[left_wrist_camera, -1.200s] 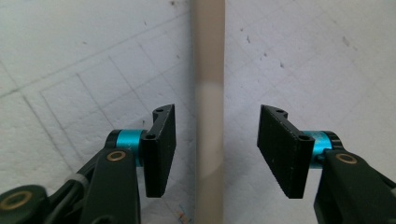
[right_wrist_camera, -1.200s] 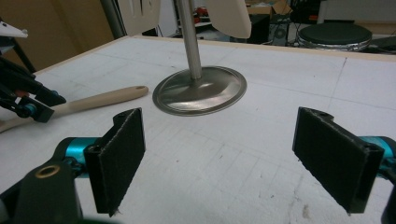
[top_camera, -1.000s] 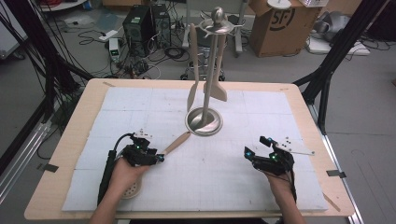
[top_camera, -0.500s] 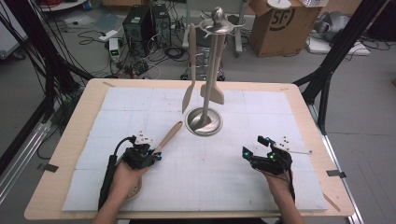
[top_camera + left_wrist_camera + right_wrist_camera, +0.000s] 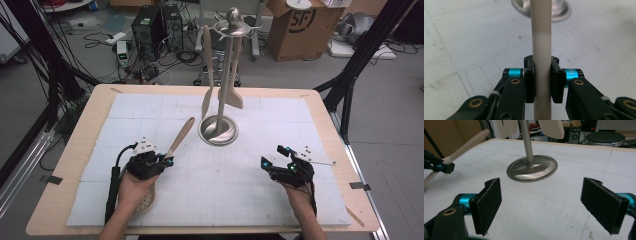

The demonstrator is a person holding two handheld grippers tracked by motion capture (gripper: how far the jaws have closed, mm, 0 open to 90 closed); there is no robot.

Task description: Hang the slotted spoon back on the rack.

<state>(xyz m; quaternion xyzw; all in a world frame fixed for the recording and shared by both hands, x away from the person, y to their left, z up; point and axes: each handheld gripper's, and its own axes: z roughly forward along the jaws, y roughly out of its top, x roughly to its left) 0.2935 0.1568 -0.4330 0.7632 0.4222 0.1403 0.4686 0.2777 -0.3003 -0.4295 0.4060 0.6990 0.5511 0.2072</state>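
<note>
At lower left, the left tool (image 5: 167,161), its jaws just closed, clamps one cream slotted spoon (image 5: 181,137) by the handle, tilted above the surface (image 5: 310,107); at centre one steel rack (image 5: 219,130) hangs two utensils; lower right, the right tool (image 5: 275,159) gapes empty

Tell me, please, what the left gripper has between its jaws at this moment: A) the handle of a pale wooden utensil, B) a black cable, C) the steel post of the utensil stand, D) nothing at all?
A: in the left gripper view the left gripper has both pads pressed on the pale utensil handle, which slants up toward the stand in the high view.
</note>
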